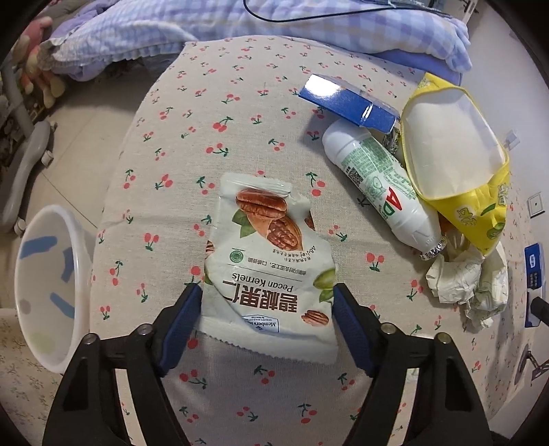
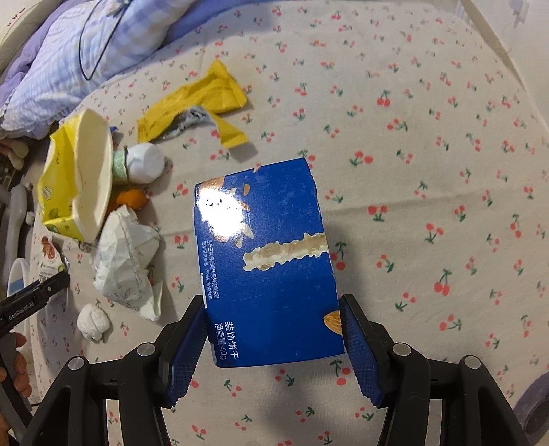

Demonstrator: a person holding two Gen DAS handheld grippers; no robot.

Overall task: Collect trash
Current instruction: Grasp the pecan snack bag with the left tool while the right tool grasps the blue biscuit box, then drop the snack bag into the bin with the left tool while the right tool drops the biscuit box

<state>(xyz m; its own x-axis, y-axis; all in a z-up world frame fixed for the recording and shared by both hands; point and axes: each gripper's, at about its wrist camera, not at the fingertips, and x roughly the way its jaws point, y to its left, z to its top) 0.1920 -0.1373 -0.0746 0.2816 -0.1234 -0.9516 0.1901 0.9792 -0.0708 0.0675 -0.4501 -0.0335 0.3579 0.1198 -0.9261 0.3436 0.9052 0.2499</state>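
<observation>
My left gripper is shut on a white pecan kernels packet, its blue pads pressing both side edges above the cherry-print cloth. My right gripper is shut on a blue biscuit box, held above the cloth. That box also shows in the left wrist view. A trash pile lies nearby: a white AD bottle, a yellow paper cup and crumpled paper. A yellow wrapper lies farther back.
A white bin stands on the floor left of the cloth-covered surface. A checked quilt lies along the far edge. A small white paper ball and an orange peel lie near the pile.
</observation>
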